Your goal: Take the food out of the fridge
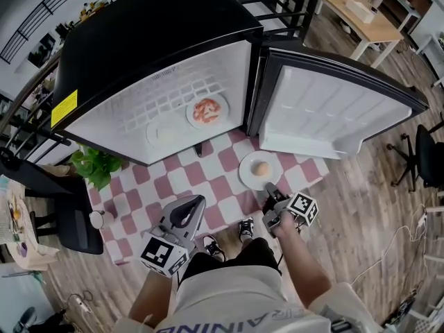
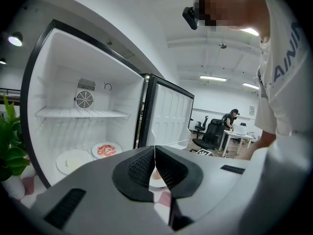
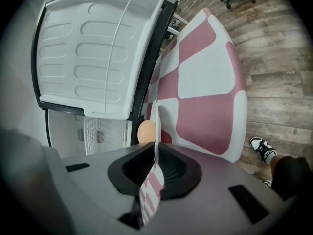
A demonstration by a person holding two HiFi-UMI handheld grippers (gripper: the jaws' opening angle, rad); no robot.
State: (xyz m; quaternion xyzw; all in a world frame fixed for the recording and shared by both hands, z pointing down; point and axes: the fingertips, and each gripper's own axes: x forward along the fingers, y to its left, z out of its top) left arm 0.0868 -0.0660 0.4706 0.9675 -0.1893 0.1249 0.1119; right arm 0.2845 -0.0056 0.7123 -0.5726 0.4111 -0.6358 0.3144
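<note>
Head view gives me the small fridge (image 1: 139, 40) standing on a surface covered by a red-and-white checked cloth (image 1: 208, 179), with its door (image 1: 326, 109) swung wide to the right. Just in front of the open compartment, over the cloth, I see a white plate (image 1: 246, 173) carrying one egg-shaped tan food (image 1: 260, 168). My right tongs (image 1: 269, 191) are clamped on the near rim of that plate. In the right gripper view the rim runs edge-on between the two closed pads and the tan food sits just beyond them. I can't tell whether the plate rests on the cloth or hangs just above it.

My left tongs (image 1: 193, 205) hover over the cloth to the left of the plate, well apart from it. Their jaws are pressed together with nothing between them.

Two more plates lie on the fridge floor. A second plate (image 1: 222, 107), nearer the hinge side, holds reddish food (image 1: 206, 109). Beside it, to the left, is a pale plate (image 1: 164, 134) whose contents I can't make out. A leafy plant (image 1: 97, 165) stands at the fridge's left corner.
</note>
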